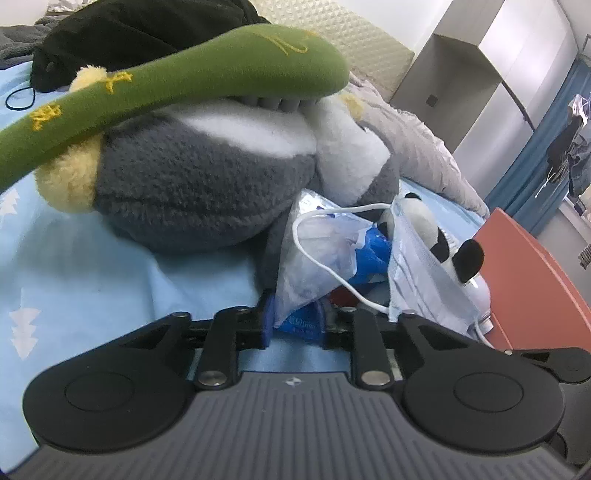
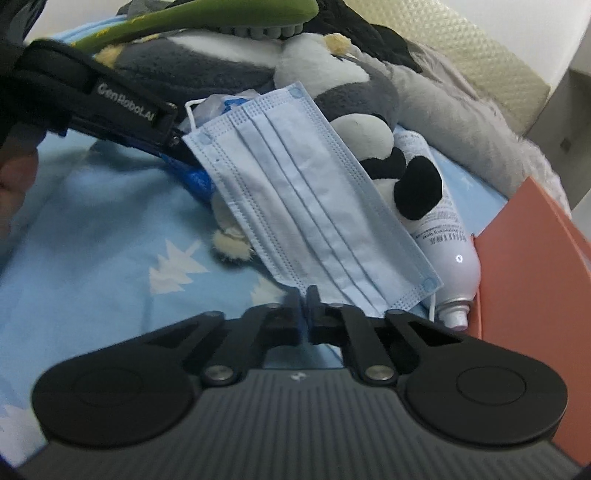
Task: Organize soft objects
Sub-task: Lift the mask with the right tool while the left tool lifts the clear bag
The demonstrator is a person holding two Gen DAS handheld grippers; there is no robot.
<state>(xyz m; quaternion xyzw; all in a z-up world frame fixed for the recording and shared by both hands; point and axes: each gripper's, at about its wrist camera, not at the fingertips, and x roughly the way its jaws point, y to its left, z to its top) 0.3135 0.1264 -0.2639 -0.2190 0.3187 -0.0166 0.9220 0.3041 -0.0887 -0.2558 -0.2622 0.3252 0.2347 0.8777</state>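
A light blue face mask hangs in the air over the blue bedsheet. My right gripper is shut on the mask's lower edge. My left gripper is shut on a clear and blue plastic packet, and the mask with its white ear loop hangs beside it. The left gripper also shows in the right wrist view at the mask's upper corner. Behind lie a grey and white penguin plush, a green plush on top of it, and a small panda plush.
A white spray bottle lies on the sheet beside an orange box at the right. A black garment, a grey blanket and a padded headboard are behind. A wardrobe stands far right.
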